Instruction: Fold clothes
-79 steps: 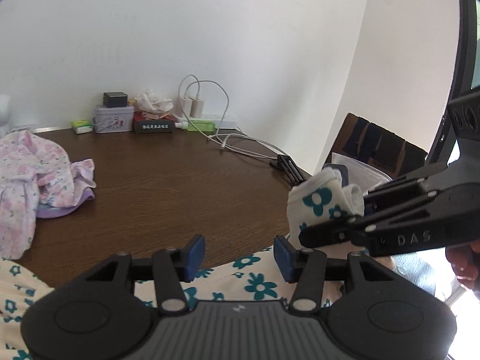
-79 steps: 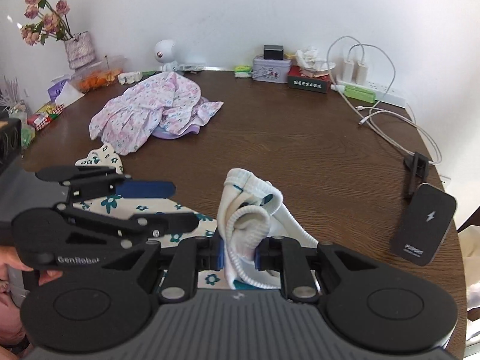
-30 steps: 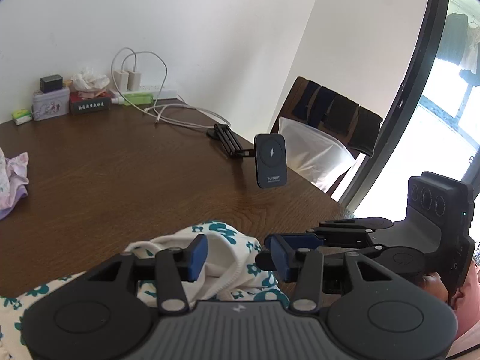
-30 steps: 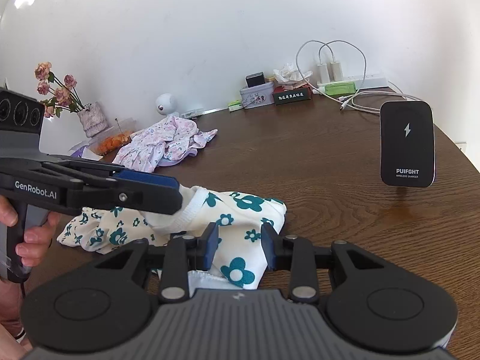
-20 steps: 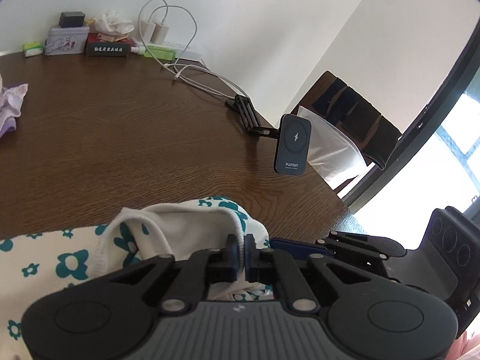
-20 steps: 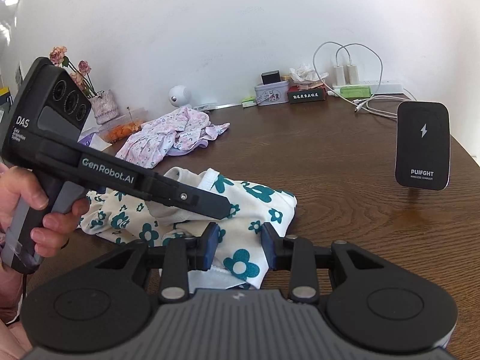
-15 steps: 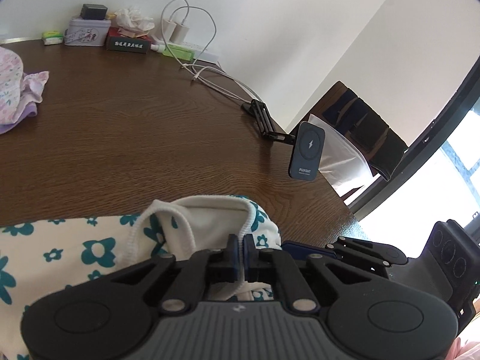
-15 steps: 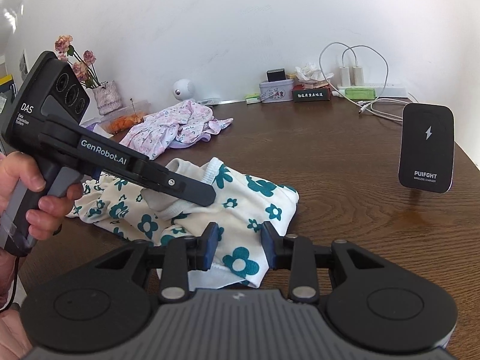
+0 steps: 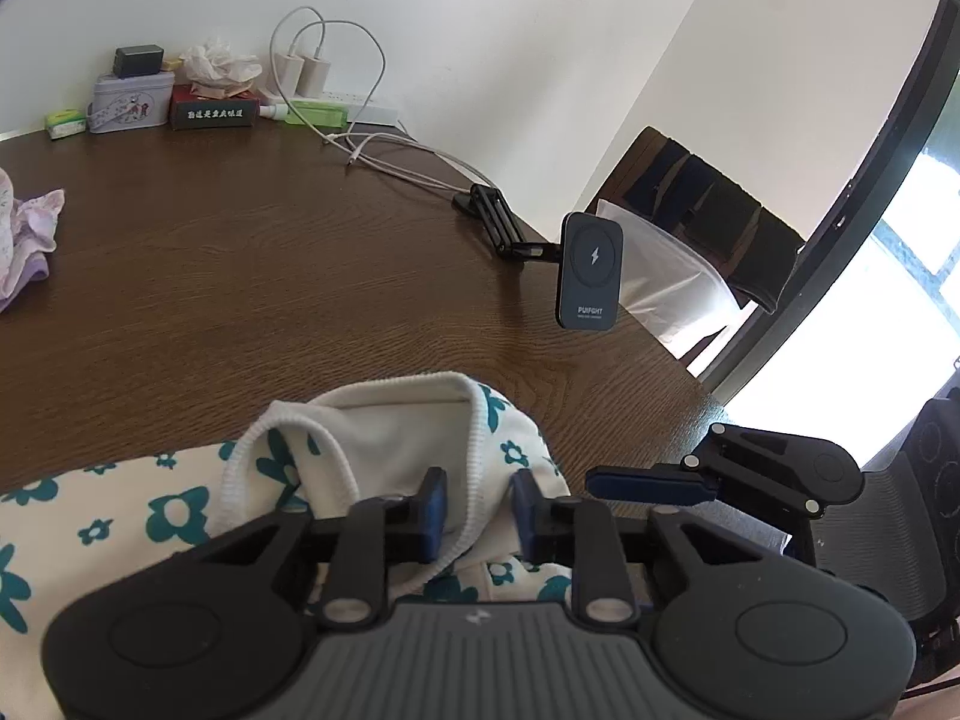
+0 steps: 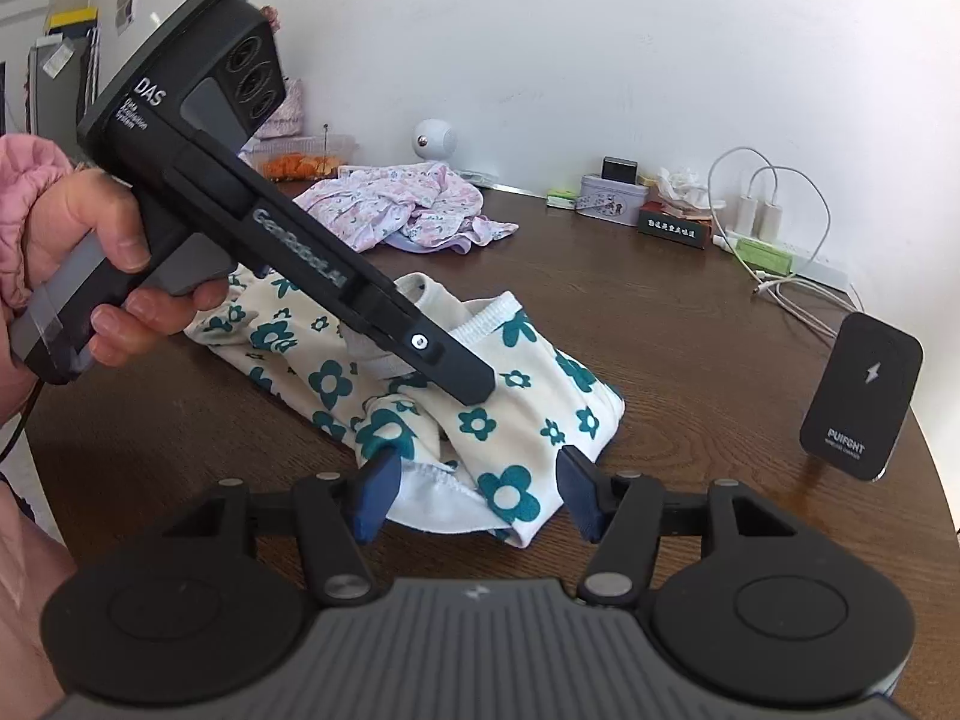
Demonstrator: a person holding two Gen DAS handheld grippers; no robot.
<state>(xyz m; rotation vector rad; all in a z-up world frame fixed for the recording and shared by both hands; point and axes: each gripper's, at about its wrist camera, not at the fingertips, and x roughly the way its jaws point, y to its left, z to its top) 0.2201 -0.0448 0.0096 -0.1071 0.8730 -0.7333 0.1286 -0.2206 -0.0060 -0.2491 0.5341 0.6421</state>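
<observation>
The brown table [image 10: 690, 324] runs out ahead of both tools and carries everything else. Directly in front of the right tool [image 10: 477, 498] lies the cream garment [image 10: 528, 414] with teal flowers, loosely bunched, its near white edge lying between that tool's jaws. Those jaws are opening and already stand wide; the blue pads [image 10: 378, 495] sit either side of the edge and clear of it, gripping nothing. The left tool [image 9: 477, 507] comes in from the right tool's left, tilted down, its tip resting on top of the garment. In its own view its jaws stand a little apart, with the garment's ribbed hem running down through the gap, and the right tool shows low to its right. A hand [image 10: 90, 252] in a pink sleeve [image 10: 24, 180] grips the left tool's handle. Beyond the cream garment, farther from both tools, a pink garment [image 10: 396, 204] lies crumpled. A dark chair [image 9: 708, 222] stands past the table edge, ahead and to the right of the left tool. A black charger [image 10: 861, 396] stands upright on its folding arm to the right of the right tool, well apart from the garment. Far ahead by the wall are white cables [image 10: 774, 192], a tin [image 10: 612, 201] and a small white ball-shaped thing [image 10: 432, 141].
</observation>
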